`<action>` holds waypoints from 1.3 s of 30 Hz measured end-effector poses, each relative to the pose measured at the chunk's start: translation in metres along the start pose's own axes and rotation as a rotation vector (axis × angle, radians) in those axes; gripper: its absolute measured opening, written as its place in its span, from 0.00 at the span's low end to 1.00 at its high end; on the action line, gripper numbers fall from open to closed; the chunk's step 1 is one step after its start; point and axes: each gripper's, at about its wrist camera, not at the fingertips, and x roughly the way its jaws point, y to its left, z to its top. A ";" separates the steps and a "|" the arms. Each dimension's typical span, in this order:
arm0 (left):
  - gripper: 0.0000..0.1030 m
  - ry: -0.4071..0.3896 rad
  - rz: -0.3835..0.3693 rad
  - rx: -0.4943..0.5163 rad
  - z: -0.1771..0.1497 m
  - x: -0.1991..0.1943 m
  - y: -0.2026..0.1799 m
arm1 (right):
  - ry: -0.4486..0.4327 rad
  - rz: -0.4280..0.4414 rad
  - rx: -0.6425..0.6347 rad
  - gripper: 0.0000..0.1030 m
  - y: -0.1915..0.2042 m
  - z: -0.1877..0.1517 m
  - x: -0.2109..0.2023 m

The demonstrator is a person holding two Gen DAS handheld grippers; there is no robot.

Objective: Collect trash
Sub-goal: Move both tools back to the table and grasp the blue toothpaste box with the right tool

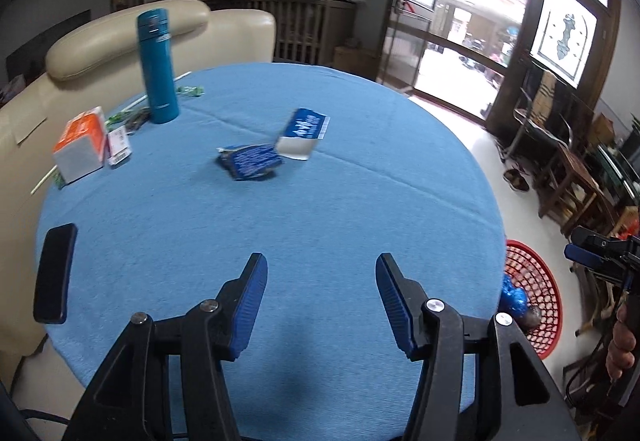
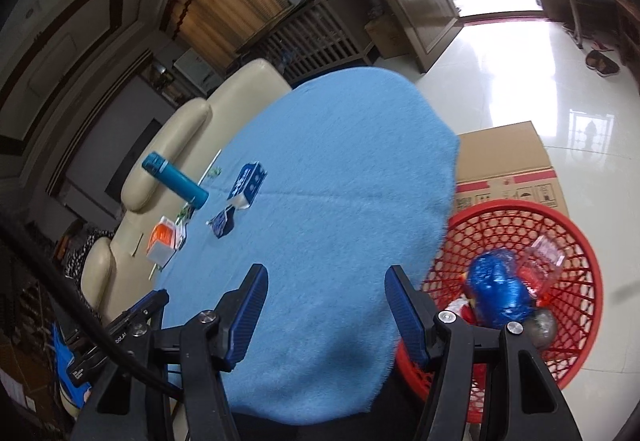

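Observation:
Two blue wrappers lie near the middle of the round blue table (image 1: pixel 320 225): a crumpled dark blue packet (image 1: pixel 250 160) and a blue-and-white carton (image 1: pixel 303 133). Both also show in the right wrist view, the packet (image 2: pixel 222 224) and the carton (image 2: pixel 248 185). My left gripper (image 1: pixel 321 301) is open and empty above the table's near side. My right gripper (image 2: pixel 325 311) is open and empty over the table's right edge, beside the red basket (image 2: pixel 576 321). The basket holds a blue crumpled wrapper (image 2: pixel 498 295) and clear plastic (image 2: pixel 542 267).
A teal flask (image 1: pixel 157 67), an orange-white box (image 1: pixel 80 145), green candy wrappers (image 1: pixel 192 91) and a black phone (image 1: pixel 55 273) are on the table's left side. A cream sofa (image 1: pixel 100 37) stands behind. A cardboard box (image 2: pixel 508 165) sits beyond the basket.

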 end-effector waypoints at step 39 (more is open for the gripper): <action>0.75 0.012 0.109 -0.027 0.050 0.062 0.142 | 0.316 -0.325 -0.133 0.57 0.183 0.108 0.369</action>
